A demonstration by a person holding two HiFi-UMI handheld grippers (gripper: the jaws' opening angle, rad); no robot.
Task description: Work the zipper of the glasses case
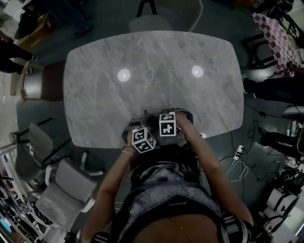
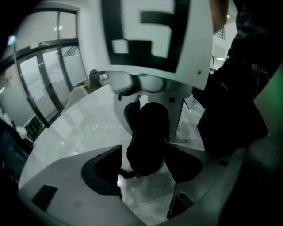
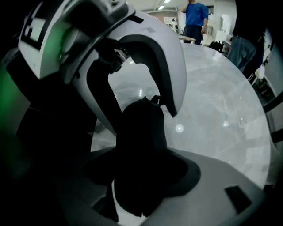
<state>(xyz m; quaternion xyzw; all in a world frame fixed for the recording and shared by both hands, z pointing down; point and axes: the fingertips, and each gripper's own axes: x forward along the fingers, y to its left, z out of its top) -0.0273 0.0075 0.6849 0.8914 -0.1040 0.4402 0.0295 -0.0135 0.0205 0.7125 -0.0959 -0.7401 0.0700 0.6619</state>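
Note:
The black glasses case [image 2: 148, 132] lies on the grey marble table [image 1: 152, 61] near its front edge, right in front of the person. My left gripper [image 2: 146, 170] straddles one end of the case. The case touches the right pad, and a thin strip of table shows beside the left pad [image 2: 104, 170], so it stands open. A small dark zipper tab [image 2: 127, 174] sticks out at that gap. My right gripper [image 3: 141, 176] points steeply down over the case [image 3: 141, 132], its jaws wide on either side of it. In the head view both marker cubes [image 1: 167, 124] sit close together and hide the case.
Grey office chairs [image 1: 61, 190] stand at the left of the table, with another chair [image 1: 166, 19] at its far side. Cables and a power strip [image 1: 237, 154] lie on the floor at the right. A person in blue [image 3: 194, 13] stands far off.

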